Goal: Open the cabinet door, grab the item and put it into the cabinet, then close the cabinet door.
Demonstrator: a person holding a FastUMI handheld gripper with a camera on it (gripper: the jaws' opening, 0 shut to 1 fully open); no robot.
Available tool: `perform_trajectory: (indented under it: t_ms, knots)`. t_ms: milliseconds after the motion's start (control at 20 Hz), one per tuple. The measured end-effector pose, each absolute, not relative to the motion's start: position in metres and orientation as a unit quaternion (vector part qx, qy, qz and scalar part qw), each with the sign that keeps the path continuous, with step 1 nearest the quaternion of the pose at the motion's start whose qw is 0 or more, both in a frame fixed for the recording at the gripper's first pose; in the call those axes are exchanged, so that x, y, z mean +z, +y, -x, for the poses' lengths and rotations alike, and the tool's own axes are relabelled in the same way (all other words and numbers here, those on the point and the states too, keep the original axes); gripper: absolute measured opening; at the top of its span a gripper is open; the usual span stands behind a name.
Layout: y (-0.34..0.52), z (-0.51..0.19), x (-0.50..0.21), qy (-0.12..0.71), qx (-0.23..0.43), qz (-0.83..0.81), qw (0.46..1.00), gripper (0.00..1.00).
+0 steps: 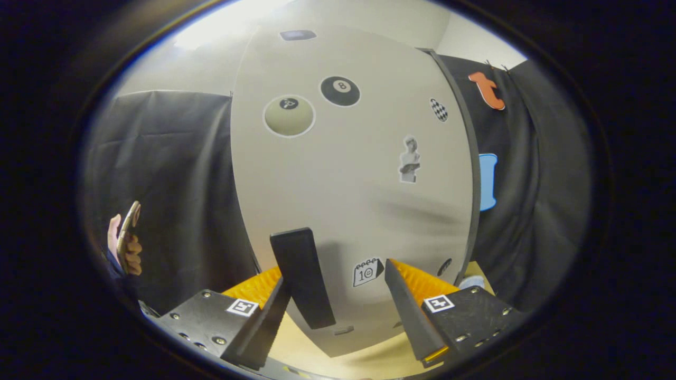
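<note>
tool: open, holds nothing | door handle between fingers | cabinet door shut

Bright overhead light glares at eleven o'clock on the ceiling. The pale cabinet door is evenly lit, bowed by fisheye distortion, with a soft smeared shadow at four o'clock of its centre. Edges dim and blur; stickers stay fairly sharp.
</note>
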State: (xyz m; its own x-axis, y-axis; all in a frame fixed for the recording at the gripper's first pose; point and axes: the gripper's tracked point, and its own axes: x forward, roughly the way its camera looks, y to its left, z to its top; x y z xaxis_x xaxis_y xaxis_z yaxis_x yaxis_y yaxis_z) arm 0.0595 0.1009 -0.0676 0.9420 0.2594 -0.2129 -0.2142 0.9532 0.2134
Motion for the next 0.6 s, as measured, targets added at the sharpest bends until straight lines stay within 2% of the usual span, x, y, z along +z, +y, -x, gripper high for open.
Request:
perform_trajectory:
  t_ms: [600]
  knots:
    - [0.137, -0.103, -0.066, 0.115, 0.141, -0.088, 0.979, 0.98]
